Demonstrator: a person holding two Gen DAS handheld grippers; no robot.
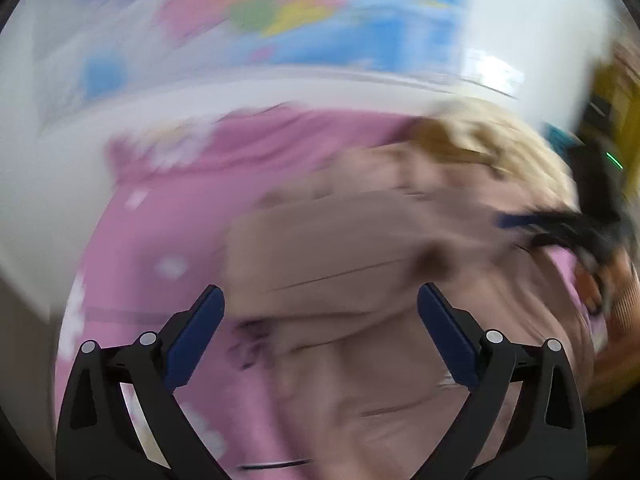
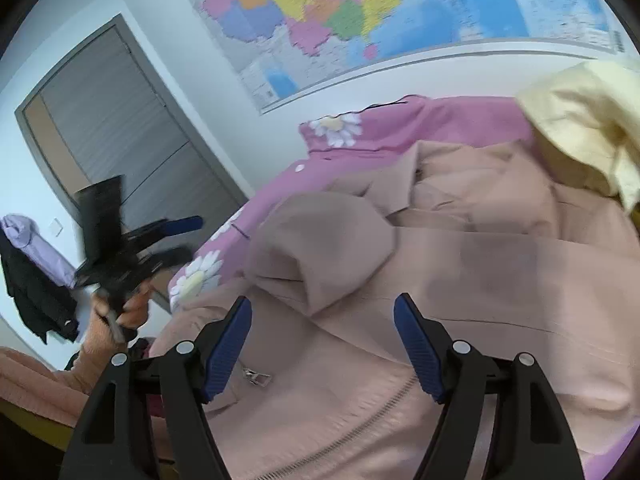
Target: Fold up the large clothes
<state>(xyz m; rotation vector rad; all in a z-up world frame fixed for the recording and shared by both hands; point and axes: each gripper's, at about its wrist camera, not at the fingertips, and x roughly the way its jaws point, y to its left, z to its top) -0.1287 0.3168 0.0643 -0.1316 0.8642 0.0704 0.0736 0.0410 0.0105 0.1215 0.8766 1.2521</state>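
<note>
Our left gripper (image 1: 320, 300) points steeply down over the jacket (image 1: 360, 248), its blue pads (image 1: 200, 332) spread wide with nothing between them; this view is badly blurred. In the right view that same gripper (image 2: 176, 240) hangs off the bed's left edge, gripped from below by our left hand (image 2: 132, 308) in an orange sleeve (image 2: 96, 344). Our right gripper (image 2: 322, 320) tilts down over the jacket's near part, jaws apart and clear of the cloth, the zip (image 2: 360, 428) just beneath them. The tan jacket (image 2: 460, 280) lies spread across the pink sheet (image 2: 460, 120) on the bed, one sleeve (image 2: 320, 248) folded inward over its middle. A yellow garment (image 2: 580, 120) sits on the jacket toward the bed's far right corner. A map (image 2: 360, 12) hangs on the wall behind, a door (image 2: 120, 132) to its left.
</note>
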